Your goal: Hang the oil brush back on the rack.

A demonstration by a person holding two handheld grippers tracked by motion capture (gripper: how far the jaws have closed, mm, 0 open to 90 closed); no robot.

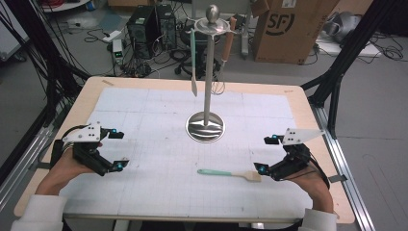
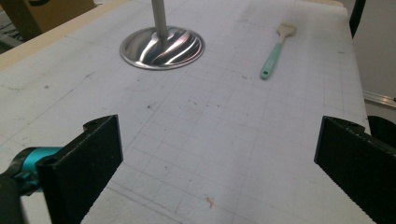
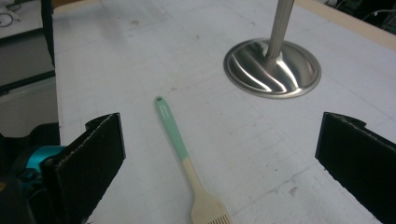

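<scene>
Basting brush [image 1: 229,173]: flat on mat, at 6 o'clock from rack base [image 1: 205,127].
Handling: I'd judge it light, stiff handle, soft bristles; take the mint grip [image 3: 171,126] mid-length.
R gripper [image 1: 268,154]: jaws spread wide, empty; bristle end just at its lower tip.
L gripper [image 1: 117,149]: released, well apart at 9 o'clock.

Your brush [image 1: 229,173] lies flat on the mat, a mint-green handle joined to a cream neck and a cream bristle head. It sits near the stand [image 1: 206,126], on your side of its round base, handle end pointing left, bristles toward the right.
</scene>
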